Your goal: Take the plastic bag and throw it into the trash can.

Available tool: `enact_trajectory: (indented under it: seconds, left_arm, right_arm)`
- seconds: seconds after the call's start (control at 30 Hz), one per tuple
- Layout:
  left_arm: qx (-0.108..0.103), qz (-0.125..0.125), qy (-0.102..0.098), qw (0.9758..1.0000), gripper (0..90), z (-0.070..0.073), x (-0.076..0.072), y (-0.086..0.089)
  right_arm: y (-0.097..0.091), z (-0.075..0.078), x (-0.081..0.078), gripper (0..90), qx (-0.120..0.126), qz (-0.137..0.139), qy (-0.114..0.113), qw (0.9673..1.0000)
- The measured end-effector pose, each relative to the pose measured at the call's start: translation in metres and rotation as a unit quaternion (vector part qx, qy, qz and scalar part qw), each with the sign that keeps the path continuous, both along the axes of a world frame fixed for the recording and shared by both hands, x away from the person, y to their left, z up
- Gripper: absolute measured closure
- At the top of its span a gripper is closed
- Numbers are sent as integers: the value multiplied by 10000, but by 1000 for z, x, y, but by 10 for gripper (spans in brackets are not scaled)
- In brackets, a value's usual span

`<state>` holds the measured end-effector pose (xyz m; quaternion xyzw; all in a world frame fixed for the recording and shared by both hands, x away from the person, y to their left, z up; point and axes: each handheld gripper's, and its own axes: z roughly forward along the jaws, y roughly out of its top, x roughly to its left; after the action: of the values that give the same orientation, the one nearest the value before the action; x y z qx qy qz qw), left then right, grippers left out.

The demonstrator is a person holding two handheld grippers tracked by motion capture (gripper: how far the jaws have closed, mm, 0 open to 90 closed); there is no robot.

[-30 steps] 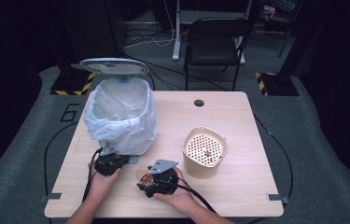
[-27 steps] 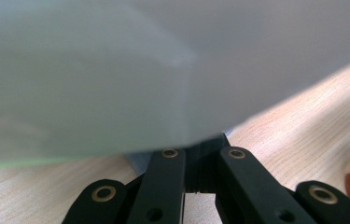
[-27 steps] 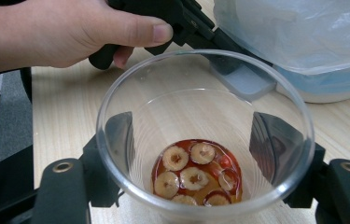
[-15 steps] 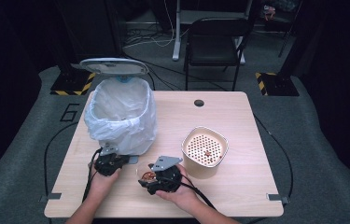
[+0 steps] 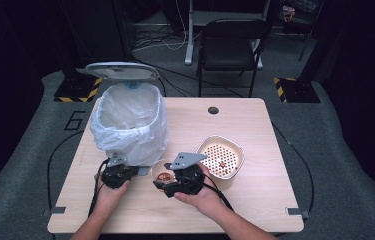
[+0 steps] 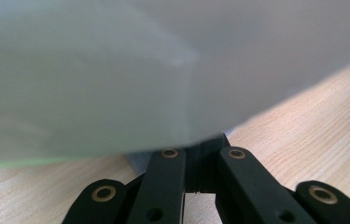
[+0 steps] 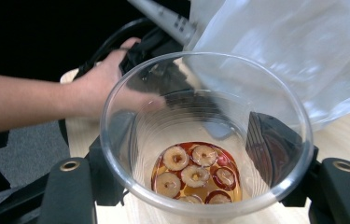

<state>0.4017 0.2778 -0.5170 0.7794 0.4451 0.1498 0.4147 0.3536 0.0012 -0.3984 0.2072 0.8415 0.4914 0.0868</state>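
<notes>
My right gripper pinches a clear cup of fruit slices, lifted beside the bin. My left gripper, pressed together, at bin's base. Strainer bowl right.

Blurred bin liner over fingertips

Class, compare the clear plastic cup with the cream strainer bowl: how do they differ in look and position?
The cup is see-through, the strainer bowl opaque cream. The cup is held between the right gripper's jaws; the bowl rests on the table. The cup's bottom is solid, the bowl's perforated. Both hold reddish fruit pieces.
</notes>
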Motion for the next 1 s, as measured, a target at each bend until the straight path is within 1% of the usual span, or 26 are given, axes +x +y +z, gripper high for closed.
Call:
enact_trajectory:
  seconds: [0.1,0.27,0.3,0.33,0.37,0.4,0.47,0.57,0.6,0.63,0.7,0.83,0.93,1.0]
  left_arm:
    - [-31,-4,-13,10000,900,0,0,0]
    - [-28,-7,-8,10000,900,0,0,0]
    - [124,-84,1,9999,900,0,1,2]
    - [29,-25,-12,10000,900,0,1,1]
    - [-23,1,16,10000,900,0,0,0]
    - [-14,-7,7,10000,900,0,0,0]
    - [-13,-7,8,10000,900,0,0,0]
    - [-9,-8,5,10000,900,0,0,0]
    - [-9,-8,7,10000,900,0,0,0]
    - [-12,-8,7,10000,900,0,0,0]
    - [-7,-11,7,10000,900,0,0,0]
    - [-30,-11,0,10000,900,0,0,0]
    - [-21,-4,11,10000,900,0,0,0]
    - [-61,-2,5,10000,900,0,0,0]
  right_arm:
    - [-5,14,4,337,2,-35,-101,9999]
    - [-14,32,15,337,53,-142,-57,9999]
    - [-16,35,18,337,26,-137,-118,9998]
    - [-17,38,20,337,30,-180,-86,9998]
    - [-19,40,23,338,29,-208,-103,9997]
    - [-21,43,25,338,33,-233,-112,9997]
    - [-23,46,29,338,48,-279,-97,9996]
    - [-27,52,36,339,21,-364,-147,9992]
    - [-27,53,37,340,41,-390,-123,9992]
    - [-28,54,39,339,16,-403,-201,9990]
    - [-31,58,41,339,28,-451,-235,9987]
    - [-37,63,49,340,93,-575,-230,9980]
    - [-44,66,56,340,57,-672,-324,9972]
    - [-48,68,59,340,58,-752,-305,9967]
